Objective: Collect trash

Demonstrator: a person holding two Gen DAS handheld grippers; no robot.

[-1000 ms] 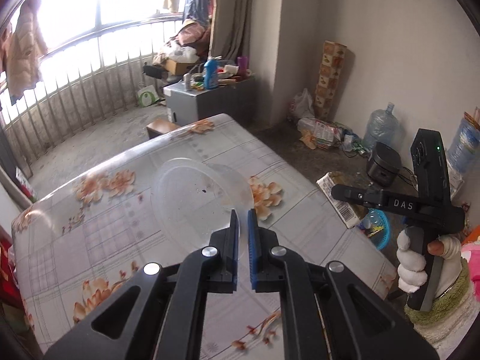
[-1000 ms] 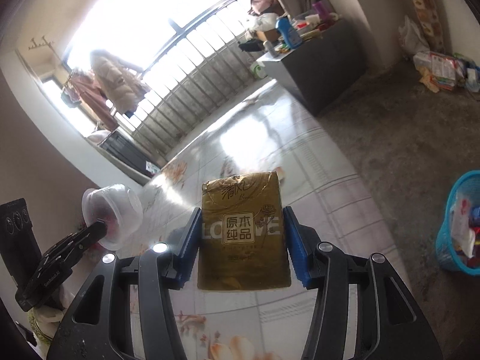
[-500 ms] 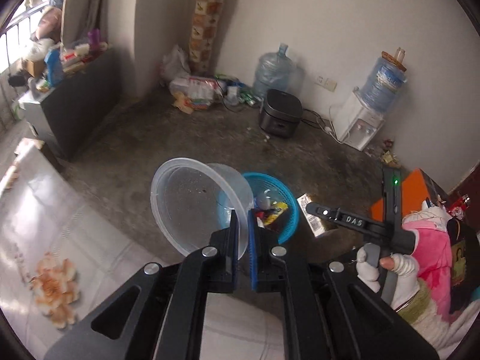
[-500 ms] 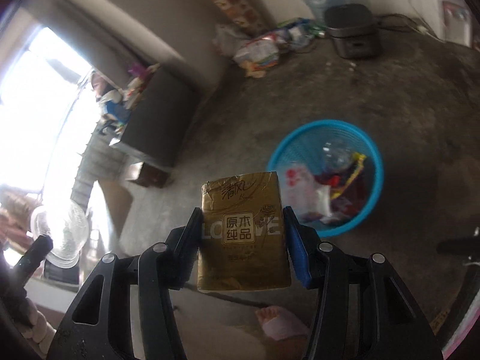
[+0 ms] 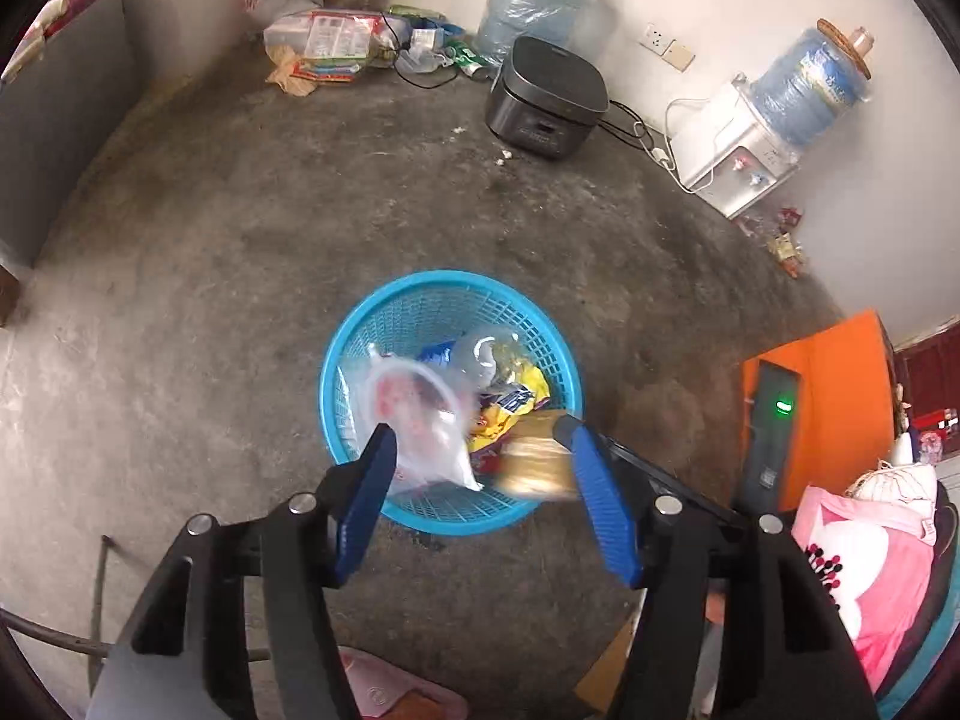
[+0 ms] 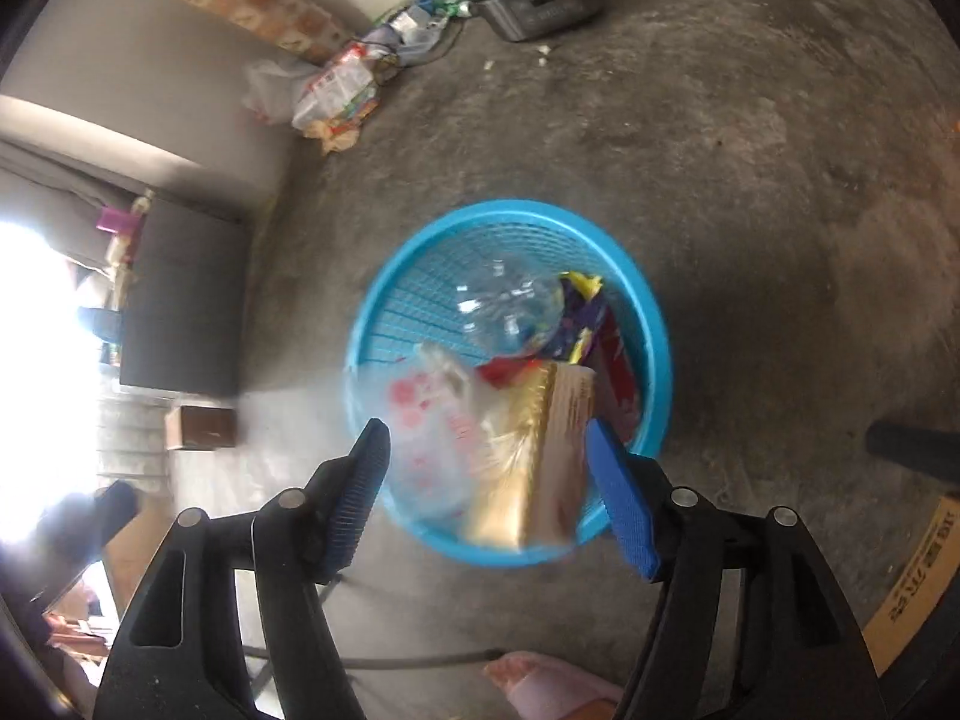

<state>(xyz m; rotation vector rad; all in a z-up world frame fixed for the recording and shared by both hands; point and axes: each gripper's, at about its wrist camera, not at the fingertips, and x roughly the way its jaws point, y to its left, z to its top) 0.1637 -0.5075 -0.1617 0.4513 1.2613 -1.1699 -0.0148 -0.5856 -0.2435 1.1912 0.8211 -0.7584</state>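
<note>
A blue mesh trash basket [image 5: 390, 324] [image 6: 420, 276] stands on the concrete floor, holding wrappers and a clear bottle. My left gripper [image 5: 477, 450] is open above its near rim. The clear plastic lid [image 5: 414, 414] is blurred and falling into the basket. My right gripper [image 6: 486, 444] is open above the basket too. The gold tissue pack [image 6: 528, 462] [image 5: 537, 459] is blurred, falling between its fingers into the basket.
A dark rice cooker [image 5: 546, 99], a water dispenser [image 5: 738, 162], a big water bottle [image 5: 534, 0] and bagged clutter [image 5: 324, 42] line the far wall. An orange box [image 5: 822, 396] stands right. A grey cabinet [image 6: 180, 300] stands left.
Both grippers swung from the table to over the blue basket and opened. The clear lid left the left gripper and the gold pack left the right; both are dropping in.
</note>
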